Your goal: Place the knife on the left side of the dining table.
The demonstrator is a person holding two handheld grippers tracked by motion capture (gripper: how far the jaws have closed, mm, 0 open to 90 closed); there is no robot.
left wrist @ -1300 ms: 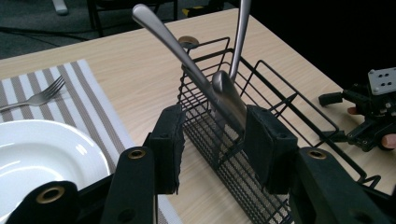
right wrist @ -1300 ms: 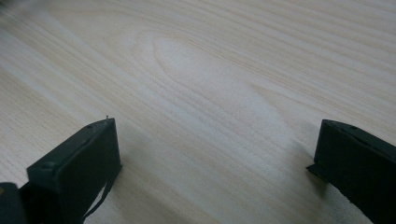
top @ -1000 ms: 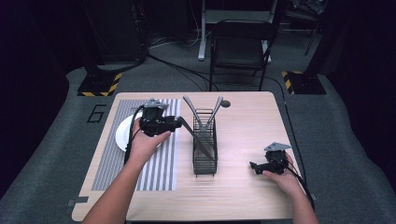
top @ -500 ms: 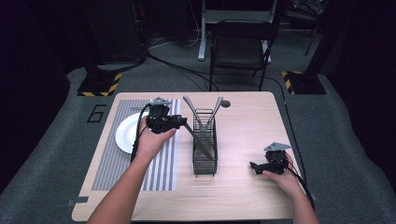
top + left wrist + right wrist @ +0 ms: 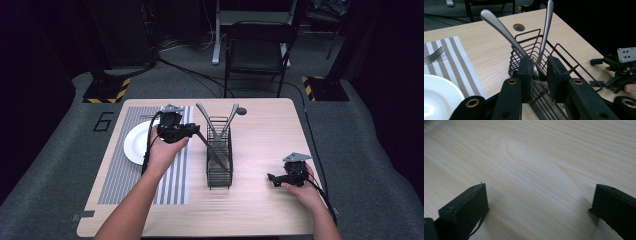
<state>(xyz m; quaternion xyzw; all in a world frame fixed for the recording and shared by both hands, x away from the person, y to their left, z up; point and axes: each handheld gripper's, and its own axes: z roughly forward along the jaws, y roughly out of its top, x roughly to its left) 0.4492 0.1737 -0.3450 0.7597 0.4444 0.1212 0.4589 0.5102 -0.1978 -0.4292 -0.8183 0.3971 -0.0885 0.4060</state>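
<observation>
left gripper (image 5: 192,131) has swung from plate (image 5: 134,147) to rack (image 5: 219,152), jaws narrow; right gripper (image 5: 274,178) rests wide on wooden table (image 5: 260,125)

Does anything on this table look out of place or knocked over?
Nothing stands out. The wire caddy stands upright with two utensil handles leaning outward, the plate and fork sit on the striped placemat, and nothing looks spilled or damaged.

A black wire cutlery caddy (image 5: 219,160) stood mid-table just right of the striped placemat's (image 5: 150,165) right edge, holding two silver utensils (image 5: 499,25) whose handles leaned apart in a V.
</observation>
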